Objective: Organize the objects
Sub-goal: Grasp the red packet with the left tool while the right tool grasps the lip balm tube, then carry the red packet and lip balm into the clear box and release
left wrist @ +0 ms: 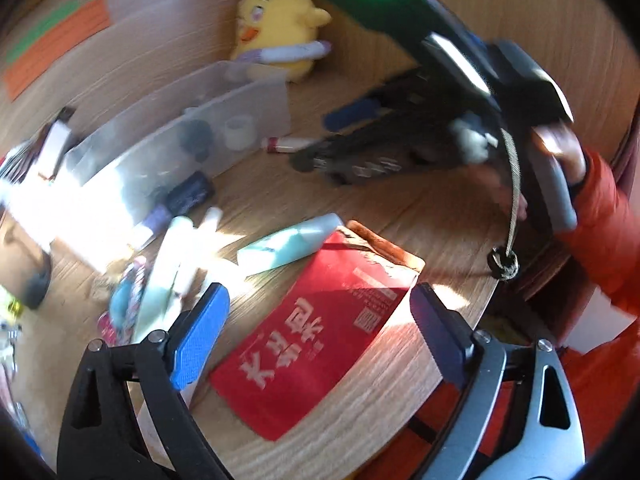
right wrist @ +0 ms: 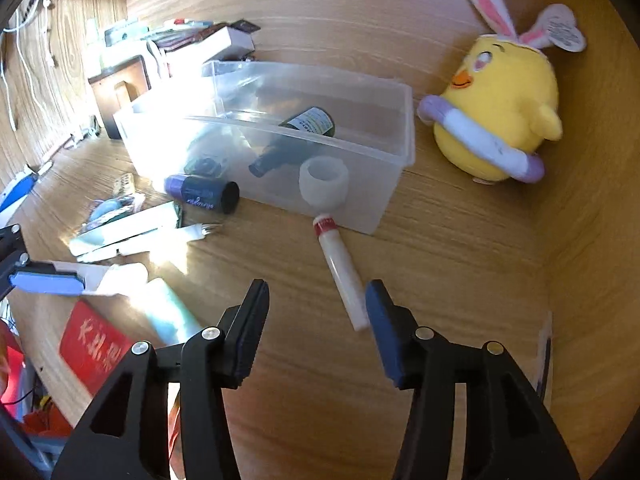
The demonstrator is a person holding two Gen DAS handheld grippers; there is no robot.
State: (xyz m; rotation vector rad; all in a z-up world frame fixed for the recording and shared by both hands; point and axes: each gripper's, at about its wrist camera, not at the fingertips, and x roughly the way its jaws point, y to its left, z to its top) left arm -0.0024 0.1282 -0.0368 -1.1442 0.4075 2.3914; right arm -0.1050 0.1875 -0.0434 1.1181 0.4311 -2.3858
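My left gripper is open and hovers over a red packet with white lettering at the table's front edge; its pads touch nothing. A teal tube lies just beyond the packet. My right gripper is open over the wooden table. A white tube with a red band lies flat with its near end between the jaws, close to the right finger, and is not pinched. A clear plastic box holds a dark bottle and a white cup.
A yellow plush chick with rabbit ears sits right of the box by the back wall. A purple and black tube, white tubes and small packets lie left of the box. Books and boxes are stacked behind it.
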